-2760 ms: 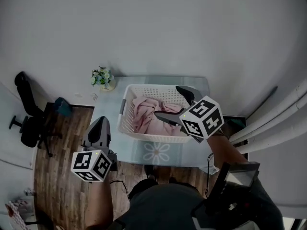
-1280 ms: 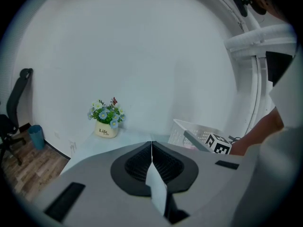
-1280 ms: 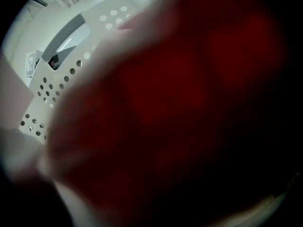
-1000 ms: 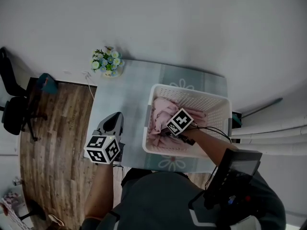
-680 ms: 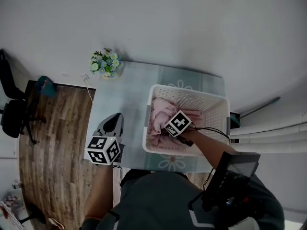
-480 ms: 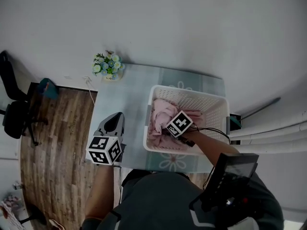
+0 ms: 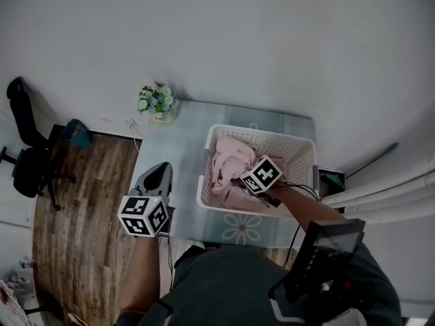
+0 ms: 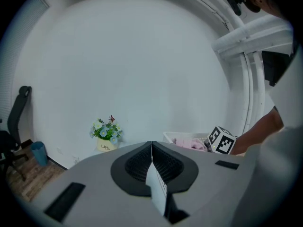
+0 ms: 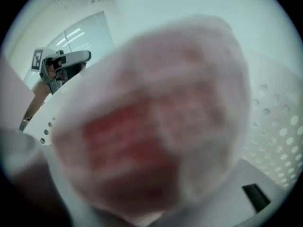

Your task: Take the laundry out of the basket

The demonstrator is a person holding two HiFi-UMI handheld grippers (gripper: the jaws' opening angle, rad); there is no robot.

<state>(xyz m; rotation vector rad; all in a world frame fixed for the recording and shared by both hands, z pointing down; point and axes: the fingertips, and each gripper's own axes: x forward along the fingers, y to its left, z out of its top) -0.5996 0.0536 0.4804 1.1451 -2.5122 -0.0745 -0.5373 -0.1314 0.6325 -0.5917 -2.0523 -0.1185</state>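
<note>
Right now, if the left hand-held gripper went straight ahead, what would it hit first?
Probably the white wall. The left hand-held gripper, jaws shut, points between the flower pot and the laundry basket, so the way looks free until then, though depth is unclear.

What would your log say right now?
right claw: closing on pink laundry inside basket | left claw: shut, empty, at table edge

The head view looks steeply down on the pale patterned table (image 7: 173, 158) and white perforated plastic basket (image 7: 309, 161). The left gripper view faces level toward the plain white wall (image 8: 142, 56), sharing that basket. The right gripper view sits close against pink cloth (image 9: 156, 126).
</note>
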